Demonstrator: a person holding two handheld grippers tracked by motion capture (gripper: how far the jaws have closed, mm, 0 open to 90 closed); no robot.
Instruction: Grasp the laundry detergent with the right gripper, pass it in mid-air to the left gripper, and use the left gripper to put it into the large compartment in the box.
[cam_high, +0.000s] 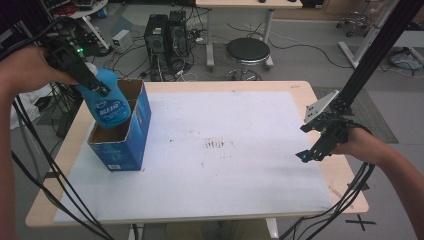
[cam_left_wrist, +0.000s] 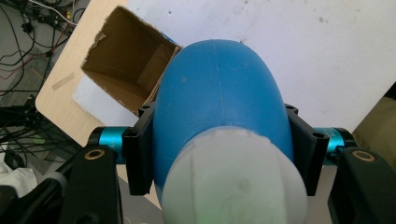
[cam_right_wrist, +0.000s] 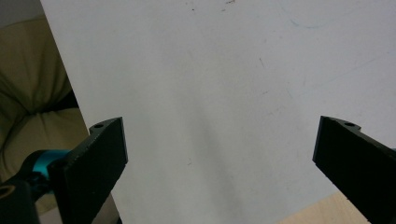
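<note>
A wooden bench under a white mat stands in a workshop, with computer towers, a black round stool and loose cables on the floor behind it. At the mat's far left corner sits an open blue cardboard box, its brown inside bare. The left tool is clamped on a blue plastic bottle, its jaws pressing both sides just below the white cap. The bottle hangs tilted over the box's mouth, its base seemingly just past the rim, though the angle makes that hard to judge. The right tool is held low over the mat's right edge, well apart from the box, jaws spread wide with nothing between them.
</note>
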